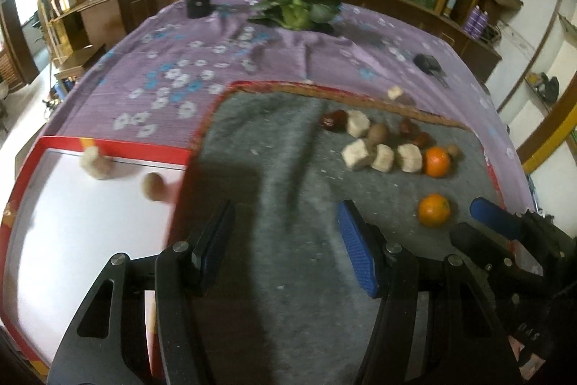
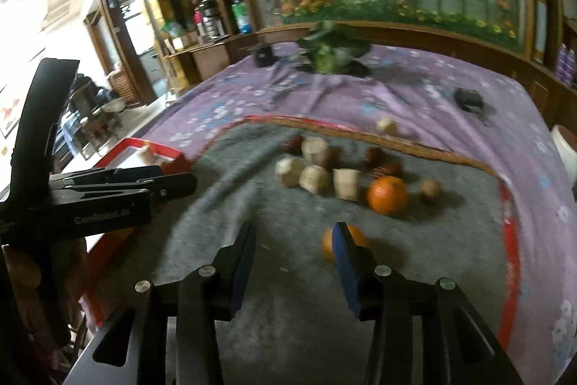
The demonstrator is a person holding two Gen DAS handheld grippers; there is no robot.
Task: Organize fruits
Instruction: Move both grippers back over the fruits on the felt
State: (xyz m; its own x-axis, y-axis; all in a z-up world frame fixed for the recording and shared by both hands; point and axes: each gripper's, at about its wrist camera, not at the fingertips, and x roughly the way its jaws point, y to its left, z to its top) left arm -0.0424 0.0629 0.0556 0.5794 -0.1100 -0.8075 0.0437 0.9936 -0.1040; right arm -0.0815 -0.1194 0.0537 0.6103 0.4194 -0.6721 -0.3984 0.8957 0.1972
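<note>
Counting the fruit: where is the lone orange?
The round orange lies on the grey felt mat, nearer the camera than the fruit pile, beside the right tongs.

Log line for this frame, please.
left gripper: open, empty | right gripper: open, empty, near orange | red-rimmed tray: two pieces | pile on grey mat

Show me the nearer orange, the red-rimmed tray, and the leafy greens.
Nearer orange (image 1: 434, 210), left wrist view, centre of fruit.
Red-rimmed tray (image 1: 119, 150), left wrist view, far rim.
Leafy greens (image 1: 297, 4), left wrist view, middle of bunch.

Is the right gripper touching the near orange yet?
Apart. The left wrist view shows grey mat between the near orange and the right gripper, whose open jaws hold nothing.
</note>
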